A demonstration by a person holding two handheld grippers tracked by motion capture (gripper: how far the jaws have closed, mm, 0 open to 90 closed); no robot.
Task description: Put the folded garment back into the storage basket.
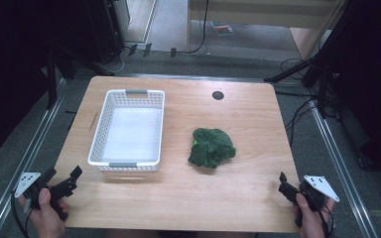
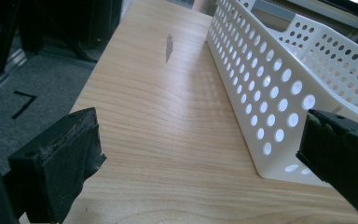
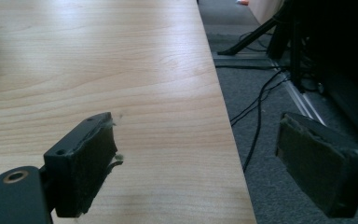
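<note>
High view: I hold both tongs at the near edge of the surface [image 1: 258, 114], the left tongs [image 1: 64, 179] at 7 o'clock, the right tongs [image 1: 287, 188] at 5 o'clock, each spread and pinching nothing. The green cloth [image 1: 211, 147] lies bunched just right of centre, well apart from both; the white basket [image 1: 110, 115] stands empty at its 9 o'clock. As I judge it, the step in hand is a reach for the cloth. The right tongs sit nearer, so I would bring them in low from 5 o'clock, keep them wide, and bite a raised fold, not the flat hem.

Left gripper view: my left tongs [image 2: 200, 154] gape before the basket's perforated near corner [image 2: 279, 126], with bare wood between. This shows how close that wall stands, which the high view flattens.

Right gripper view: my right tongs [image 3: 200, 163] straddle the surface edge [image 3: 158, 93], one jaw over wood, one over grey floor [image 3: 261, 93] and cables. A sliver of green at the left margin may be the cloth; I cannot tell.
</note>
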